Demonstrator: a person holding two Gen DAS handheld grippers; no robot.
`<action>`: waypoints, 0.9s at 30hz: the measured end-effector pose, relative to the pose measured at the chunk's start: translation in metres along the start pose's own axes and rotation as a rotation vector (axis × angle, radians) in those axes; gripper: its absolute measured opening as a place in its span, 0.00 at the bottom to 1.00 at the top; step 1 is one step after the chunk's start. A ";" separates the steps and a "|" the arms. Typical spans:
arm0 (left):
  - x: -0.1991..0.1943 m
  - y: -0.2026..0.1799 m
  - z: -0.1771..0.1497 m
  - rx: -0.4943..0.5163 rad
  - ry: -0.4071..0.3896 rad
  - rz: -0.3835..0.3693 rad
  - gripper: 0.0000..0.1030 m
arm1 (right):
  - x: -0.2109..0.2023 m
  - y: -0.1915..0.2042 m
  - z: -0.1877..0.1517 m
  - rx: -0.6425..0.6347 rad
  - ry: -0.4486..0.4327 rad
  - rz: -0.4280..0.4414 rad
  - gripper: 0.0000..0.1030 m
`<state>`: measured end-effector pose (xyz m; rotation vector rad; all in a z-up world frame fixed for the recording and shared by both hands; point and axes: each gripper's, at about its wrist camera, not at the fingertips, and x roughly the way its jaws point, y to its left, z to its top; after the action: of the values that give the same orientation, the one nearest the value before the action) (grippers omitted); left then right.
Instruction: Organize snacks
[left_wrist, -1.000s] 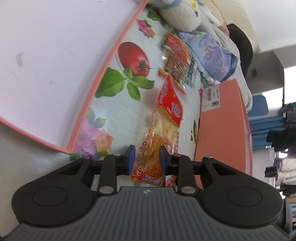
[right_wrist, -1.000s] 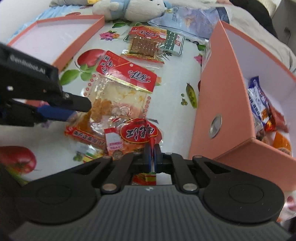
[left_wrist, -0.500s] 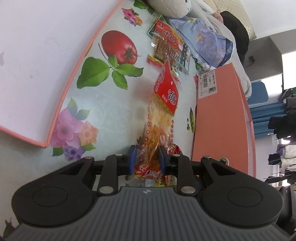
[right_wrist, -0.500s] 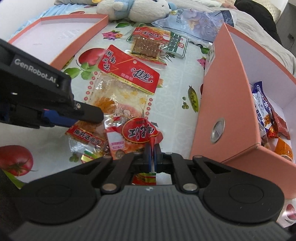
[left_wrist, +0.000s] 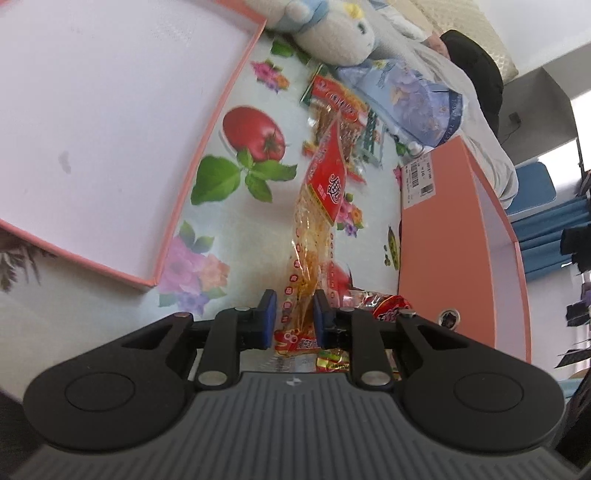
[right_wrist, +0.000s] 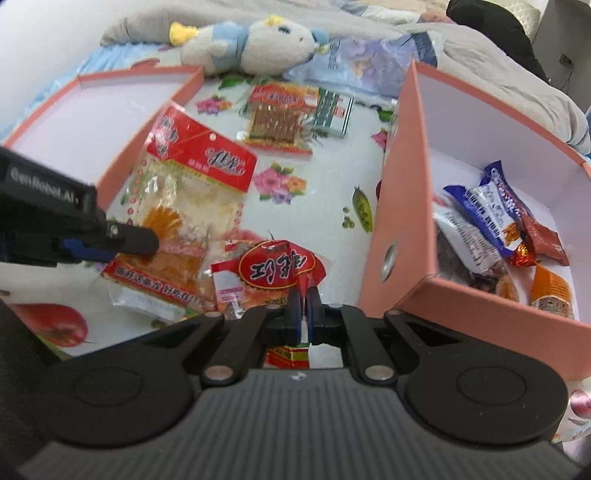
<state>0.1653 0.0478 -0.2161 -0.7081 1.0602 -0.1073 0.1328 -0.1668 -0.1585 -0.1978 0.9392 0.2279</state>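
My left gripper (left_wrist: 293, 314) is shut on the lower end of a long clear snack bag with a red header (left_wrist: 321, 206); the bag is lifted and tilted, and it also shows in the right wrist view (right_wrist: 188, 206). My right gripper (right_wrist: 303, 304) is shut on a small red snack packet (right_wrist: 273, 269), whose edge shows in the left wrist view (left_wrist: 384, 308). The pink box (right_wrist: 402, 177) to the right holds several wrapped snacks (right_wrist: 491, 221). A brown snack packet (right_wrist: 277, 114) lies farther back on the cloth.
A shallow pink lid (left_wrist: 184, 177) lies at the left. A plush toy (right_wrist: 255, 44) and a blue-white bag (right_wrist: 354, 62) lie at the back. The fruit-and-flower tablecloth (left_wrist: 236, 229) covers the surface. The pink box's wall (left_wrist: 447, 229) stands close on the right.
The left gripper has lifted the long bag off the cloth, its red header rising and tilting. The right gripper keeps its hold on the red packet and has moved up toward the pink box.
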 end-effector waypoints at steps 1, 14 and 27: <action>-0.003 -0.003 0.000 0.009 -0.009 0.002 0.23 | -0.004 -0.002 0.001 0.009 -0.007 0.005 0.06; -0.052 -0.045 0.007 0.118 -0.117 0.021 0.22 | -0.061 -0.024 0.024 0.084 -0.132 0.030 0.06; -0.095 -0.118 0.023 0.230 -0.205 -0.029 0.17 | -0.109 -0.064 0.055 0.148 -0.246 0.041 0.06</action>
<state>0.1655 0.0060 -0.0690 -0.5146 0.8262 -0.1748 0.1307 -0.2248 -0.0338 -0.0134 0.7126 0.2138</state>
